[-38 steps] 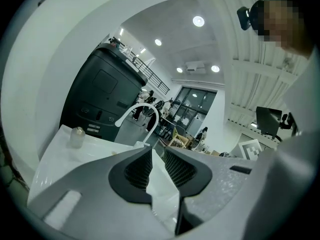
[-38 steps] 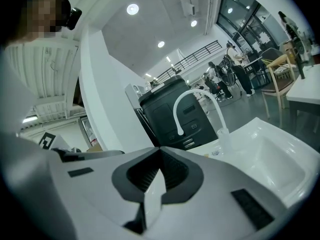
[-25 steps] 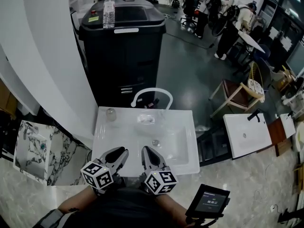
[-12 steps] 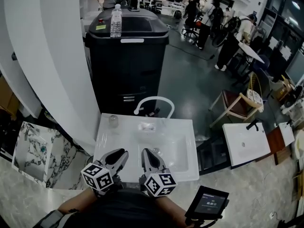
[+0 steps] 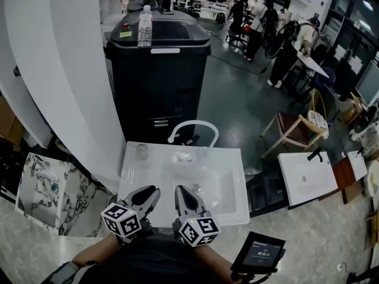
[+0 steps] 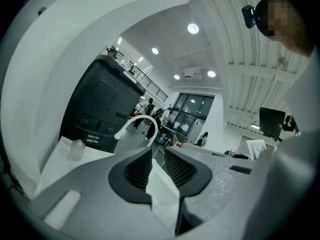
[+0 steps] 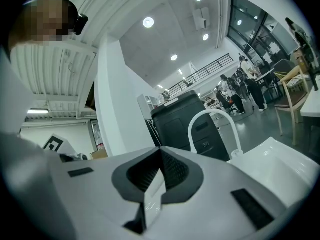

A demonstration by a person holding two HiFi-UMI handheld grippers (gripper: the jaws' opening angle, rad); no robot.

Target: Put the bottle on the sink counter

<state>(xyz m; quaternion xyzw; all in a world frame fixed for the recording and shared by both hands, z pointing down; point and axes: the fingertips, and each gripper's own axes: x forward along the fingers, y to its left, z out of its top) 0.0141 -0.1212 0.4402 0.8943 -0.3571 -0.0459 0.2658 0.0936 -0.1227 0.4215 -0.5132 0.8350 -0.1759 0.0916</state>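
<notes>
**Item:** bottle [image 5: 144, 26]. Clear plastic with a pale cap, upright on top of the black cabinet [image 5: 160, 81] at 12 o'clock, well apart from the sink.
**Handling (judged):** likely light, with thin walls that dent under a squeeze and a slick skin. It looks tall and easy to tip. Best taken across the mid-body, below the shoulder, with a moderate squeeze.
**Left tongs** [image 5: 145, 193]: closed, empty.
**Right tongs** [image 5: 186, 195]: closed, empty. Both are low at 6 o'clock.
**Surface** [image 5: 133, 179]: white, glossy sink top. Faucet [image 5: 192, 123] at 12 o'clock, small jar [image 5: 141, 151] at 10 o'clock, bare ledge beside it.
**Room:** showroom with a dark floor. People [image 5: 284, 46] at 1 o'clock, chair [image 5: 293, 126] at 3 o'clock.
</notes>
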